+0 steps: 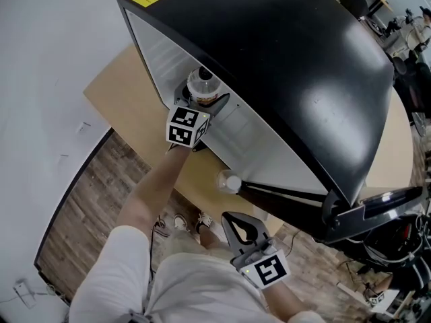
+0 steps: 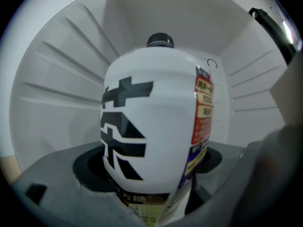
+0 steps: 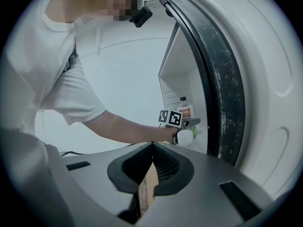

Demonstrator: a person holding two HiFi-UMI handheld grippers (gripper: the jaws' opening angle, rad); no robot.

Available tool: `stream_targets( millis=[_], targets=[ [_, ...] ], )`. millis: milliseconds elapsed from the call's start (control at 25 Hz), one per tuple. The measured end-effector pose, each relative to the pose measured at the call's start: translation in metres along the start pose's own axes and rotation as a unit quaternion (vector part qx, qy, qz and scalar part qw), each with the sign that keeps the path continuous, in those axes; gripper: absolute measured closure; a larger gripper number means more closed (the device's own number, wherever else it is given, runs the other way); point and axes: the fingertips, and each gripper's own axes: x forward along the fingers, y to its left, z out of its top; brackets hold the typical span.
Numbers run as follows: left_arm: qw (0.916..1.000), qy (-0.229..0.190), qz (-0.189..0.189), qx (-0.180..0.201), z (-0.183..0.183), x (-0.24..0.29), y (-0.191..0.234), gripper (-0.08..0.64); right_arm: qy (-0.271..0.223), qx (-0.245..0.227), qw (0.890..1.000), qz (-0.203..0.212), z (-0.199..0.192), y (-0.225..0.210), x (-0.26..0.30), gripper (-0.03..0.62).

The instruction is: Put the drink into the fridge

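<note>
- Left gripper view: the left gripper [image 2: 152, 176] has its jaws clamped on the drink bottle [image 2: 151, 117], which is upright inside the fridge [image 2: 57, 79].
- Right gripper view: the right gripper [image 3: 151, 146] has its jaws pressed together with nothing between them, near the open fridge door [image 3: 265, 79].
- Head view: the fridge stands on a wooden worktop [image 1: 124, 110].

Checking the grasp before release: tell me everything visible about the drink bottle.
The plastic drink bottle with a white wrap label stands upright, clamped in the left claw, inside the white ribbed interior of the black fridge. It has a black cap, bold black characters and a red-and-yellow side strip.
</note>
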Motion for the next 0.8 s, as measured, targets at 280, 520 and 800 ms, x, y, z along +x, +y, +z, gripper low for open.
stream_targets(
  millis=[280, 520, 800],
  targets=[
    [0.9999, -0.016, -0.004, 0.000, 0.001, 0.008, 0.003, 0.105, 0.007, 0.008, 1.000, -0.012, -0.010, -0.008, -0.004, 0.589],
    [0.9999, 0.002, -0.008, 0.009, -0.009, 0.020, 0.001, 0.104, 0.010, 0.015, 1.000, -0.022, -0.015, -0.016, -0.010, 0.589],
    [0.9999, 0.005, -0.011, 0.008, -0.016, 0.022, 0.000, 0.104, 0.006, 0.017, 0.999, -0.027, -0.016, -0.018, -0.014, 0.589]
  ],
)
